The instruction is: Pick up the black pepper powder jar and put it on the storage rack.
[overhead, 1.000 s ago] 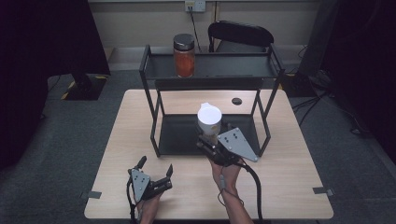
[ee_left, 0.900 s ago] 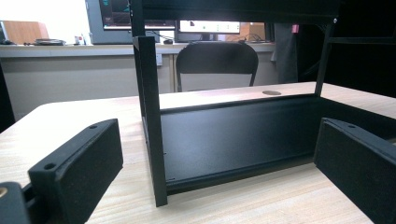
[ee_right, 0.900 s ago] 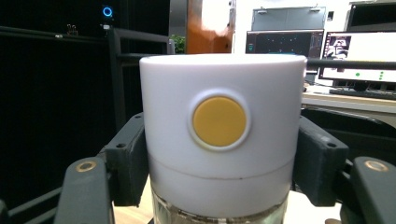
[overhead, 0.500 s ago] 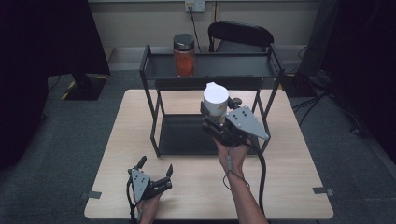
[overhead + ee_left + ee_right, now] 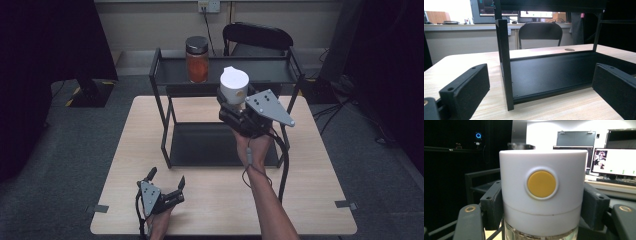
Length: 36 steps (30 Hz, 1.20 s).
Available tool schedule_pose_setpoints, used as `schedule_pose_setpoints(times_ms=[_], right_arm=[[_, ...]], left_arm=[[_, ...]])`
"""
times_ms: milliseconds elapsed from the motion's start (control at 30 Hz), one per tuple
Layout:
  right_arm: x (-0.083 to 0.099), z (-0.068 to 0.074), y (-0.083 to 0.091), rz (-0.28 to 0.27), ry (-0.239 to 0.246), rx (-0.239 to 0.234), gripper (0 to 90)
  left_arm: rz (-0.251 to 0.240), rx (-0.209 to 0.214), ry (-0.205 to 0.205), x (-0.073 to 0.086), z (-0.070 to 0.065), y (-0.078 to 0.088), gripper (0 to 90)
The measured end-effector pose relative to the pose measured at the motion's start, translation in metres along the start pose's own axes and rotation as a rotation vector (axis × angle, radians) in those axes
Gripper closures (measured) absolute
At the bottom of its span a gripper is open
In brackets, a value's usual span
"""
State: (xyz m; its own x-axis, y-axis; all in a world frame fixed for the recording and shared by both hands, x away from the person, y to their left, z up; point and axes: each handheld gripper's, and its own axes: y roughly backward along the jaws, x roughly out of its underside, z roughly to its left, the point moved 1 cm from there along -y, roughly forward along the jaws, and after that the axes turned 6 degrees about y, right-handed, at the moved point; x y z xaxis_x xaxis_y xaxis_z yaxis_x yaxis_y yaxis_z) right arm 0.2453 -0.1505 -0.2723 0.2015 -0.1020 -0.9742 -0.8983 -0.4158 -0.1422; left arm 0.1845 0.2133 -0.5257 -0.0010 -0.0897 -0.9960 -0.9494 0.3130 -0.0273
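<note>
High view: one wooden counter [image 5: 210, 200], one black two-tier rack [image 5: 165, 130] standing on its far half. One amber-filled jar [image 5: 197, 59] with a dark lid stands on the rack's top shelf, toward its left end. One white-lidded jar [image 5: 234, 86] is held in the air in front of the top shelf, right of the rack's middle, pinched by the right tongs [image 5: 231, 107]; hand and forearm come up from the counter's near edge. Left tongs [image 5: 167, 181] rest low near the counter's near-left corner, jaws spread, nothing between them. One dark chair [image 5: 257, 37] beyond the counter's far edge.

Left gripper view: two black jaws wide apart, nothing between. Ahead, the rack's front post [image 5: 505, 62] and lower tray [image 5: 549, 72] sit on the counter; one round hole [image 5: 569, 49] in the counter behind the tray. One chair [image 5: 540, 31] past the far edge.

Right gripper view: the white lid [image 5: 541, 195] has one yellow round button [image 5: 541, 184] facing the camera. Both pads [image 5: 492, 205] press the lid's sides. Glass body shows just beneath the lid. Monitors on a far desk, right background.
</note>
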Motion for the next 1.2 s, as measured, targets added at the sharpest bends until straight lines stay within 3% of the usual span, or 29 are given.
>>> schedule_pose_setpoints(times_ms=[167, 767, 867, 1033, 1200], right_arm=[[-0.012, -0.003, -0.011, -0.004, 0.021, 0.006, 30.2], [-0.038, -0.024, -0.055, -0.007, 0.003, 0.04, 30.2], [-0.043, -0.024, -0.064, 0.012, -0.013, 0.042, 30.2], [-0.048, -0.021, -0.078, 0.038, 0.006, 0.055, 30.2], [-0.045, -0.023, -0.091, 0.056, 0.0, 0.074, 30.2]], left_arm=[[0.0, 0.001, 0.001, 0.0, 0.0, 0.0, 0.5], [0.0, 0.002, 0.003, 0.0, 0.001, 0.0, 0.5], [0.001, 0.002, 0.005, 0.0, 0.001, 0.0, 0.5], [-0.001, 0.003, 0.007, 0.0, 0.001, 0.0, 0.5], [0.001, 0.005, 0.002, 0.0, 0.001, 0.0, 0.5]])
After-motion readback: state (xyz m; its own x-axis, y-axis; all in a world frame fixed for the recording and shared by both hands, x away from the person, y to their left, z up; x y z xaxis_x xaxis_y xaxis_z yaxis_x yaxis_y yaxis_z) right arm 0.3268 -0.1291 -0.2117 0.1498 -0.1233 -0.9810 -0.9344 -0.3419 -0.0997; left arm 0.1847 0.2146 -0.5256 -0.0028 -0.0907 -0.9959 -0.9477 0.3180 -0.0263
